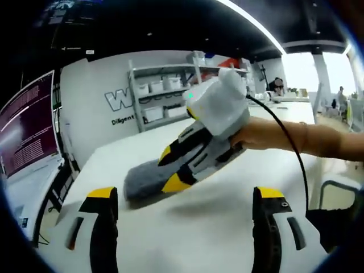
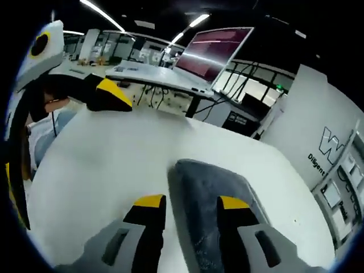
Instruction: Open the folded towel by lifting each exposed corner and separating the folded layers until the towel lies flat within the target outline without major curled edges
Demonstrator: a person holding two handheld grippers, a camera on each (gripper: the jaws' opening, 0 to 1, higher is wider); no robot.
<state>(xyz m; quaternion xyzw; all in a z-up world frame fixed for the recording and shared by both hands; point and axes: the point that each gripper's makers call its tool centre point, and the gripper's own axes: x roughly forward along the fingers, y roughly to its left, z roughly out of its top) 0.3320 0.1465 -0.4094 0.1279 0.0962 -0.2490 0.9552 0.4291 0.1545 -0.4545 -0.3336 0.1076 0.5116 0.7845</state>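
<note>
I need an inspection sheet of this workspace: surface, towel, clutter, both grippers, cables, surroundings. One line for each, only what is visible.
Surface: white table, bare around the towel.
Job's things: grey towel, folded.
Clutter: nothing seen.
Grippers: right gripper down at the towel's edge, jaws astride it, grip unclear; left gripper open above the table.
Cables: black cable from the right gripper, over the person's arm.
Surroundings: shelving with bins, monitor, desks.
</note>
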